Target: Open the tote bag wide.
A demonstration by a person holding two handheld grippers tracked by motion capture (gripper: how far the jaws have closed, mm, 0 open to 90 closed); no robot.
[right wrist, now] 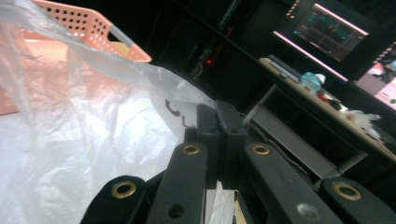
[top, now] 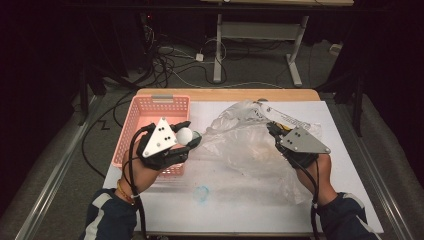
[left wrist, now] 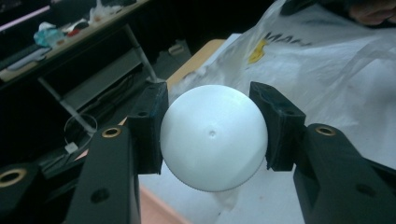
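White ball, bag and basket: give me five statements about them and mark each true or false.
1. The left gripper is shut on the white ball. True.
2. The ball lies inside the pink basket. False: it is held in the air at the basket's right side, toward the bag.
3. The right gripper pinches the clear plastic bag. True: its jaws are closed on the bag's edge.
4. The bag is folded flat. False: it is crumpled and lifted up from the white table.
5. The basket stands at the table's right end. False: it stands at the left.
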